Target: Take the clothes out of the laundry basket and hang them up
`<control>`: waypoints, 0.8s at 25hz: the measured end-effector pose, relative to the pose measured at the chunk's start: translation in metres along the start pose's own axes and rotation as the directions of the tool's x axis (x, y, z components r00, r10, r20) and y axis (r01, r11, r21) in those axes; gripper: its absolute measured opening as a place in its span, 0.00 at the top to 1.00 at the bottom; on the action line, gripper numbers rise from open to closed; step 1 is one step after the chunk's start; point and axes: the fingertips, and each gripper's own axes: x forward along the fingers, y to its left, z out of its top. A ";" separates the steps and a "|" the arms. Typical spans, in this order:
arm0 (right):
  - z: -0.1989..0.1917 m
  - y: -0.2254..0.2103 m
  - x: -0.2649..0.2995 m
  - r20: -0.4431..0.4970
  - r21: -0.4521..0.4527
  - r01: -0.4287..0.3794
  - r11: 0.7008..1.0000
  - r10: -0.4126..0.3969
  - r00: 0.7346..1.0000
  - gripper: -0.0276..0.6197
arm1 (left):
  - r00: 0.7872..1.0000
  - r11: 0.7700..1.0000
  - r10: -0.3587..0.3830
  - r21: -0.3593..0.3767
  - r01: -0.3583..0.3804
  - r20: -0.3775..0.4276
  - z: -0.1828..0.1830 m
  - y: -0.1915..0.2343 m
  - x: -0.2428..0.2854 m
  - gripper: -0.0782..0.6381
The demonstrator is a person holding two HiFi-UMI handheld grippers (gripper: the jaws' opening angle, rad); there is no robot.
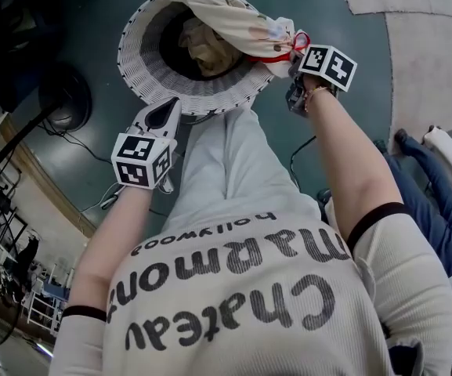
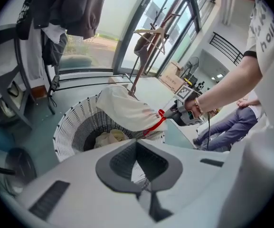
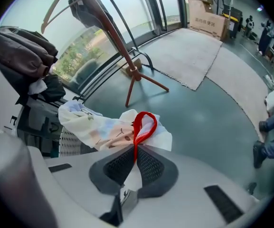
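Well, the left tongs (image 1: pixel 161 117) are pressed together on nothing, just beside the white laundry basket (image 1: pixel 139 69). Crumpled tan clothes (image 1: pixel 202 47) lie inside it. A cream printed garment (image 1: pixel 233 18) drapes over its rim, with its red loop (image 1: pixel 298 42) pinched in the right tongs (image 1: pixel 294 61). The person's shirt (image 1: pixel 273 304) reads "Chateau Marmont hollywood".
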 end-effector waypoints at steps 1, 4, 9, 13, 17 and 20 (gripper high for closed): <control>0.000 -0.001 -0.006 0.012 0.004 -0.002 1.000 0.002 1.000 0.90 | 1.000 1.000 -0.001 0.000 0.001 0.004 0.000 -0.001 -0.003 0.88; -0.001 0.002 -0.028 0.048 0.016 -0.028 0.999 0.028 0.998 0.90 | 1.000 1.000 -0.003 -0.016 0.004 0.024 0.005 -0.002 -0.013 0.88; -0.003 0.023 -0.087 0.117 0.001 -0.110 0.994 0.109 0.987 0.91 | 0.990 0.994 -0.092 0.068 0.085 0.103 0.043 -0.030 -0.032 0.88; 0.013 0.052 -0.145 0.235 0.013 -0.205 0.979 0.196 0.952 0.91 | 0.952 0.974 -0.194 0.163 0.158 0.237 0.104 -0.054 -0.049 0.88; 0.015 0.092 -0.196 0.301 -0.001 -0.302 0.953 0.288 0.909 0.91 | 0.909 0.959 -0.260 0.197 0.204 0.326 0.146 -0.070 -0.083 0.88; 0.024 0.124 -0.243 0.362 -0.041 -0.365 0.930 0.354 0.862 0.91 | 0.880 0.950 -0.293 0.215 0.225 0.374 0.169 -0.081 -0.104 0.88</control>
